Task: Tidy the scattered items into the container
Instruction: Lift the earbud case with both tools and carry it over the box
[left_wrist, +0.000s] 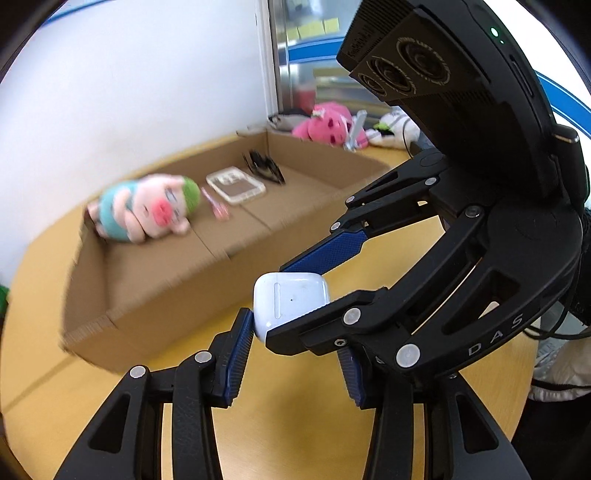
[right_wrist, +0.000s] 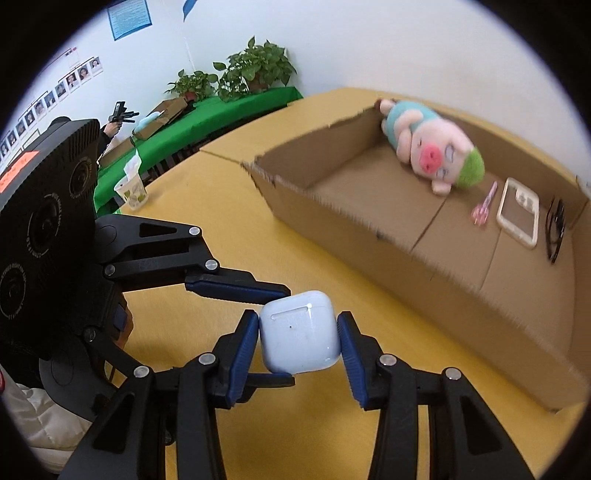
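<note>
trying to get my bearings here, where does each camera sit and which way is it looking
Left wrist: on the left gripper, looking down its fingers across the table to the cardboard box; the right gripper reaches in.
Right wrist: on the right gripper, facing the box too; the left gripper and a white sleeve show.
Shared: white earbud case gripped by both, pig toy.

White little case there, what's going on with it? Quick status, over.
Both grippers shut on the earbud case, left gripper and right gripper together, above the table. Cardboard box open just beyond. Nothing in the way.
</note>
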